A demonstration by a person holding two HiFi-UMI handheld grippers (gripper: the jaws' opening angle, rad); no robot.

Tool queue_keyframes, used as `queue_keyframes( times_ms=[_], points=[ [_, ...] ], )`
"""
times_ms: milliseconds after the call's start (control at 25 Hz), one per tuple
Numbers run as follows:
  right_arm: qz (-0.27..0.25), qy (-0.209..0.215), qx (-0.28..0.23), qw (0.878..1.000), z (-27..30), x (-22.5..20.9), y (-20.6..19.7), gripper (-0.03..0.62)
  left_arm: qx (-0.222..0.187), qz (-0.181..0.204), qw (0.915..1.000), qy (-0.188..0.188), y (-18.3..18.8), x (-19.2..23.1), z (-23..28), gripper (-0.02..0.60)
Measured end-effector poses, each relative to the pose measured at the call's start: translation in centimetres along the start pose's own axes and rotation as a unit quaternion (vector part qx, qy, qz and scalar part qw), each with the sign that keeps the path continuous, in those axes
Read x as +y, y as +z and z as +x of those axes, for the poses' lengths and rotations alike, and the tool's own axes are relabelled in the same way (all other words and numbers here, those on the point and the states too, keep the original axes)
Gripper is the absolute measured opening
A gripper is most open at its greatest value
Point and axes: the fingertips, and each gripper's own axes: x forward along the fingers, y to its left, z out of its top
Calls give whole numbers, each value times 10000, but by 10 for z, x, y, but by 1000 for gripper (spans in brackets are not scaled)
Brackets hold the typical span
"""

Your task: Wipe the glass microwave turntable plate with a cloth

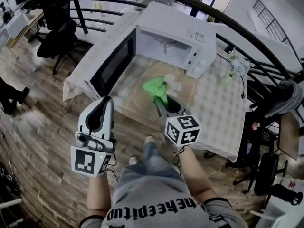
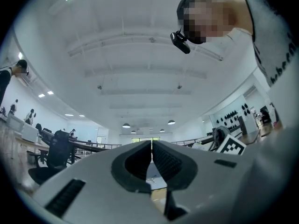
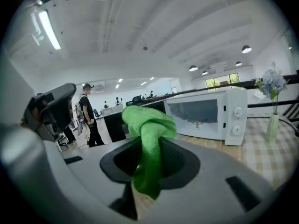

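My right gripper [image 1: 160, 100] is shut on a bright green cloth [image 1: 156, 89], which bunches up above the jaws over the near part of the table. In the right gripper view the cloth [image 3: 148, 129] fills the gap between the jaws of that gripper [image 3: 149, 141]. My left gripper [image 1: 105, 101] is shut and holds nothing, left of the table's near corner; its pads [image 2: 140, 160] meet. A faint clear round shape, perhaps the glass plate [image 1: 137, 91], lies before the microwave; I cannot make it out surely.
A white microwave [image 1: 171, 44] stands at the back of the checked table [image 1: 213, 108], its door [image 1: 111, 63] swung open to the left. A vase of flowers [image 1: 235, 68] stands to its right. A black railing [image 1: 266, 46] curves behind. A person [image 3: 88, 115] stands far off.
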Motion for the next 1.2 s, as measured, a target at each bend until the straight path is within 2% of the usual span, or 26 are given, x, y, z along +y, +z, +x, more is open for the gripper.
queue_keyframes(
  times_ms=[160, 320, 440, 600, 760, 880, 1040, 1200],
  points=[
    [117, 96, 576, 9982, 43, -9, -21, 112, 33, -12, 9997, 226, -8, 18, 11, 11],
    [149, 405, 974, 9943, 79, -9, -35, 112, 211, -31, 9987, 466, -22, 31, 14, 11],
    [-111, 713, 1302, 9889, 103, -4, -48, 109, 146, -2, 9981, 602, -24, 42, 25, 11],
    [-422, 1110, 1859, 9754, 132, 4, -71, 100, 199, -7, 9971, 729, -36, 51, 33, 11],
    [-606, 1060, 2267, 9663, 160, 4, -89, 100, 387, 52, 9960, 804, -48, 55, 36, 11],
    [-864, 1017, 2521, 9584, 179, 3, -107, 104, 286, 99, 9959, 855, -47, 57, 43, 11],
    [-935, 986, 2749, 9518, 194, -1, -131, 109, 878, -21, 9926, 839, -80, 57, 31, 11],
    [-1038, 1082, 2792, 9484, 198, 2, -137, 132, 908, -30, 9916, 922, -85, 62, 32, 11]
  ],
)
